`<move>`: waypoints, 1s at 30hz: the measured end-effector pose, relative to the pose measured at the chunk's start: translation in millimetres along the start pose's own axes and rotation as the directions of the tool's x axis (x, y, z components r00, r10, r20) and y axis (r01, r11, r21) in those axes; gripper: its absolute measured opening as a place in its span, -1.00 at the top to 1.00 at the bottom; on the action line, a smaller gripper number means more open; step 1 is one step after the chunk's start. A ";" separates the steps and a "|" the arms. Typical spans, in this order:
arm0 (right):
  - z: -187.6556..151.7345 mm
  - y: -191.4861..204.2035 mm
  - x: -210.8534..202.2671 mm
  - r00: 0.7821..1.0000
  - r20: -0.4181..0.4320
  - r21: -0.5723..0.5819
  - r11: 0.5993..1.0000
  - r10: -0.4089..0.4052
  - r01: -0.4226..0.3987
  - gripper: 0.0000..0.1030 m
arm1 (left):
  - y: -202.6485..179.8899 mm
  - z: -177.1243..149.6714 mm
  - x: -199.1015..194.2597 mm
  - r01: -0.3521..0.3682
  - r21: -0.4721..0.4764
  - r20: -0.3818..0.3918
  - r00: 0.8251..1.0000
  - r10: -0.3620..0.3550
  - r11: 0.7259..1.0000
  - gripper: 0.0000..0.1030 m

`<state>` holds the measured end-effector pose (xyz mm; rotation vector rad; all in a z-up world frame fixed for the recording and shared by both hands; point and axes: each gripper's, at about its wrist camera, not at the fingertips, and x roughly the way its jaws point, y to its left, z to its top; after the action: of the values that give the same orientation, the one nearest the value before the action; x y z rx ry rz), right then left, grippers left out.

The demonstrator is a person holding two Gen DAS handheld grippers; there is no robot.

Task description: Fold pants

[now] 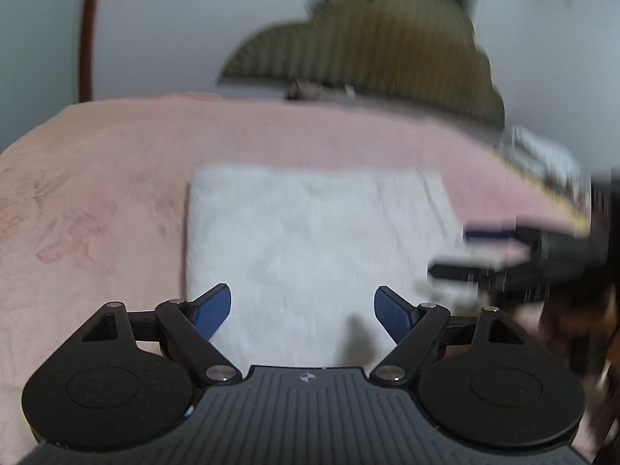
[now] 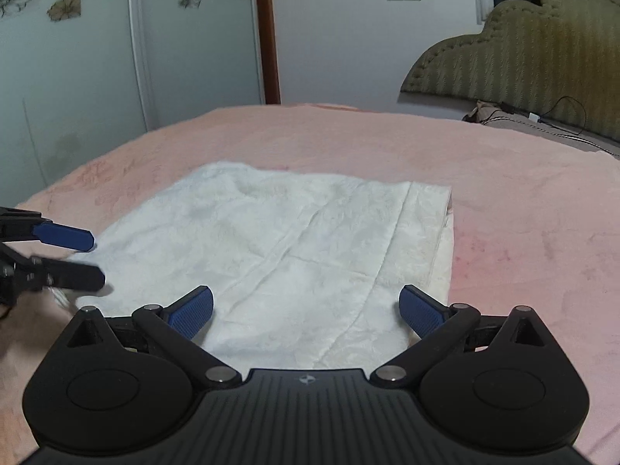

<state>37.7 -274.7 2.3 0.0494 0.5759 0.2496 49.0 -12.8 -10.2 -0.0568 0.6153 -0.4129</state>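
The fingers (image 1: 212,312) of the left gripper (image 1: 302,310) are spread wide, with blue pads, and nothing is between them; they hang above the near part of the white pants (image 1: 306,248). The fingers (image 2: 420,310) of the right gripper (image 2: 306,310) are also spread wide and hold nothing, and they are over the near edge of the same cloth.

The pants lie folded into a flat, nearly rectangular shape on the pink bedspread (image 2: 503,193), in the middle of the bed. On the right side of the cloth a lower layer sticks out a little under the top layer. In the right wrist view the left gripper comes in from the left edge, just beside the left border of the pants. The left wrist view is blurred. Behind the bed stands an olive padded headboard (image 2: 534,46), with a thin black cable (image 2: 558,116) below it.
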 end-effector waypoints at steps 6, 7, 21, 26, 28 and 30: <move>-8.0 8.3 6.8 0.999 -0.031 -0.047 0.998 -0.036 0.035 -1.00 | -6.4 -7.2 19.6 -0.026 -0.018 -0.086 0.996 0.024 0.999 -0.73; -10.2 9.7 5.2 0.999 -0.021 -0.050 0.998 -0.042 0.041 -1.00 | -12.7 -11.8 19.0 -0.042 0.016 -0.089 0.995 0.043 0.999 -0.73; -15.5 -64.8 -68.1 0.984 0.078 0.320 0.939 -0.159 0.126 -1.00 | -91.3 0.2 17.9 0.081 0.363 0.004 0.996 -0.089 0.928 -0.75; -30.3 -76.2 -70.4 0.979 0.046 0.373 0.913 -0.199 0.168 -1.00 | -157.6 -19.0 31.7 0.086 0.647 0.052 0.986 -0.157 0.757 -0.67; -35.6 -73.1 -67.6 0.977 0.027 0.349 0.918 -0.212 0.189 -1.00 | -170.5 -22.4 42.6 0.098 0.683 0.032 0.986 -0.164 0.724 -0.54; -39.5 -70.3 -65.5 0.972 0.007 0.320 0.922 -0.235 0.220 -1.00 | -177.5 -23.5 52.4 0.107 0.702 0.006 0.988 -0.156 0.704 -0.32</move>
<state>-21.3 -360.0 -4.1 0.2976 0.5666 -0.0731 10.5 -194.6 -27.5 0.6262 0.3539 -0.7650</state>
